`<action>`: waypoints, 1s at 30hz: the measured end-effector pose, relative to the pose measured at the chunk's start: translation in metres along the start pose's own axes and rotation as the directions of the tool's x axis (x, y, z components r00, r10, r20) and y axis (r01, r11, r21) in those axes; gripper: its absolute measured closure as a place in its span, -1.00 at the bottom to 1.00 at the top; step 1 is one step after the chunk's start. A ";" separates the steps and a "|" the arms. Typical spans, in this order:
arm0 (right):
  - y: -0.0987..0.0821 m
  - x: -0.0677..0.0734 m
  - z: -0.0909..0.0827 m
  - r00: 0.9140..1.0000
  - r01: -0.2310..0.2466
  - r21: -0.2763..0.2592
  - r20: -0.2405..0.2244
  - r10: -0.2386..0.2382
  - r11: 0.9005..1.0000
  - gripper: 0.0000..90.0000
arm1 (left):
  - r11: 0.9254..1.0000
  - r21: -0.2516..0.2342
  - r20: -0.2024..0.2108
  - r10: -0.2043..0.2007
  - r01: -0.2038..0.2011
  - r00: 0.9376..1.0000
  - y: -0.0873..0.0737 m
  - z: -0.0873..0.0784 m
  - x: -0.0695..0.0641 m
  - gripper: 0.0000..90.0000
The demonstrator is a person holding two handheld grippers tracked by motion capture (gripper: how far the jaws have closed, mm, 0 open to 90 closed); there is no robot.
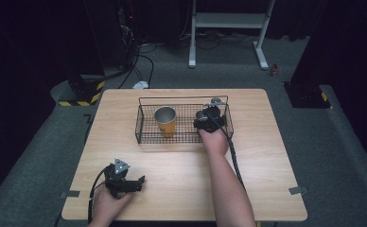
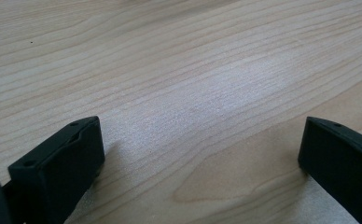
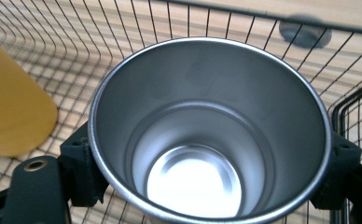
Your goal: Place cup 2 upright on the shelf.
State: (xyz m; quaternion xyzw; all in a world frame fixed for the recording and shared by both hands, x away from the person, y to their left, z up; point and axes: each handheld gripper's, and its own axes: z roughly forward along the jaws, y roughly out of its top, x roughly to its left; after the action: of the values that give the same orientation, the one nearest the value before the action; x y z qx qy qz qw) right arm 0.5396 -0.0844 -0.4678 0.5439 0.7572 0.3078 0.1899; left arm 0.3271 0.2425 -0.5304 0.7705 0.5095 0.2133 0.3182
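Dark room, grey floor, wooden worktop (image 1: 181, 189) with a black wire basket (image 1: 146, 137) at its far middle. Right gripper (image 3: 207, 186) is inside the basket's right end, jaws clamped on the sides of a steel cup (image 3: 207, 130), upright, mouth open. Yellow cup (image 1: 165, 120) stands in the basket's left half, apart from the steel one. Left gripper (image 2: 198, 154) rests near-left on bare worktop, jaws apart, empty.

Risks: smooth tapered wall could slip in the clamp; cup or jaw could snag the basket wire close on the right.

Count: two cups, one basket, one small grey disc (image 3: 305, 33) beyond the basket.
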 end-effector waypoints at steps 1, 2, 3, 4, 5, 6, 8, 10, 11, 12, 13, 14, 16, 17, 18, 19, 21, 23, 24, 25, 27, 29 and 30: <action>0.000 0.001 -0.001 1.000 0.013 -0.001 0.013 -0.013 1.000 -0.60 | 1.000 0.000 0.000 -0.001 0.001 1.000 0.000 0.000 0.000 -0.99; -0.001 0.002 -0.001 1.000 0.021 0.001 0.019 -0.021 1.000 -0.60 | 1.000 0.000 0.000 0.000 0.000 1.000 0.000 0.000 0.000 -0.99; -0.001 0.002 0.000 0.999 0.029 0.008 0.016 -0.029 1.000 -0.60 | 1.000 -0.002 0.002 -0.005 0.005 1.000 0.000 0.000 0.000 -0.99; -0.002 0.001 0.000 1.000 0.027 0.015 0.006 -0.027 1.000 -0.61 | 1.000 -0.002 0.001 -0.003 0.003 1.000 -0.001 0.000 0.000 -0.99; -0.002 0.001 0.000 1.000 0.021 0.023 -0.001 -0.021 1.000 -0.62 | 1.000 -0.002 0.001 -0.003 0.003 1.000 -0.001 0.000 0.000 -0.99; -0.001 0.000 0.000 1.000 0.023 0.026 -0.007 -0.023 0.999 -0.63 | 1.000 -0.001 0.001 -0.003 0.003 1.000 -0.001 0.000 0.000 -0.99; -0.001 0.001 -0.001 1.000 0.022 0.023 -0.006 -0.022 1.000 -0.67 | 1.000 -0.002 0.001 -0.003 0.003 1.000 -0.001 0.000 0.000 -0.99; -0.001 0.002 -0.003 0.999 0.035 0.016 -0.001 -0.035 0.999 -0.71 | 1.000 -0.001 0.001 -0.004 0.004 1.000 -0.001 0.000 0.000 -0.99; 0.000 0.002 -0.003 0.999 0.038 0.020 -0.001 -0.038 0.999 -0.73 | 1.000 -0.001 0.001 -0.003 0.003 1.000 -0.001 0.000 0.000 -0.99; 0.000 0.002 -0.004 0.999 0.039 0.020 -0.003 -0.039 0.999 -0.75 | 1.000 -0.002 0.002 -0.003 0.003 1.000 -0.001 0.000 0.000 -0.99; 0.000 0.001 -0.005 0.999 0.036 0.012 -0.001 -0.036 0.999 -0.79 | 1.000 -0.002 0.001 -0.004 0.004 1.000 -0.001 0.000 0.000 -0.99; 0.000 0.001 -0.007 1.000 0.030 0.004 0.007 -0.030 1.000 -0.80 | 1.000 0.000 0.001 -0.002 0.002 1.000 -0.001 0.000 0.000 -0.99; 0.000 -0.001 -0.010 1.000 0.023 -0.009 -0.002 -0.023 1.000 -0.80 | 1.000 0.000 0.001 -0.001 0.001 1.000 -0.001 0.000 0.000 -0.99; 0.000 -0.001 -0.011 1.000 0.029 -0.020 0.003 -0.029 0.999 -0.80 | 1.000 0.000 0.001 -0.002 0.002 1.000 0.000 0.000 0.000 -0.99; 0.000 -0.001 -0.013 1.000 0.027 -0.020 0.008 -0.027 0.999 -0.80 | 1.000 0.000 0.001 -0.001 0.001 1.000 -0.001 0.000 0.000 -0.99; 0.000 -0.002 -0.013 1.000 0.020 -0.023 0.002 -0.020 1.000 -0.80 | 1.000 0.000 0.001 -0.001 0.001 1.000 -0.001 0.000 0.000 -0.99; -0.001 -0.002 -0.016 1.000 0.018 -0.036 0.008 -0.018 0.999 -0.80 | 1.000 -0.002 0.001 -0.003 0.003 1.000 -0.001 0.000 0.000 -0.99; -0.001 -0.003 -0.018 1.000 0.024 -0.049 0.013 -0.023 0.999 -0.80 | 1.000 -0.002 0.001 -0.004 0.004 1.000 -0.001 0.000 0.000 -0.99; -0.001 -0.004 -0.020 1.000 0.029 -0.061 0.014 -0.028 0.998 -0.80 | 1.000 -0.002 0.001 -0.004 0.004 1.000 -0.001 0.000 0.000 -0.99; -0.001 -0.005 -0.021 1.000 0.026 -0.066 0.010 -0.025 0.997 -0.81 | 1.000 -0.002 0.001 -0.003 0.003 1.000 -0.001 0.000 0.000 -0.99; 0.000 -0.005 -0.024 1.000 0.023 -0.076 0.005 -0.023 0.997 -0.80 | 1.000 -0.002 0.001 -0.003 0.003 1.000 -0.001 0.000 0.000 -0.99; 0.000 -0.005 -0.027 1.000 0.021 -0.095 -0.001 -0.021 0.995 -0.80 | 1.000 -0.002 0.001 -0.004 0.004 1.000 -0.001 0.000 0.000 -0.99; 0.001 -0.005 -0.029 1.000 0.024 -0.104 -0.001 -0.024 0.994 -0.81 | 1.000 0.000 0.001 -0.002 0.002 1.000 0.000 0.000 0.000 -0.99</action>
State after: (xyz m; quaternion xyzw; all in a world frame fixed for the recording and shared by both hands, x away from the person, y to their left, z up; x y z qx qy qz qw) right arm 0.5239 -0.0966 -0.4460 0.5237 0.7469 0.3452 0.2207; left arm 0.3264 0.2424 -0.5305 0.7701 0.5100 0.2129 0.3187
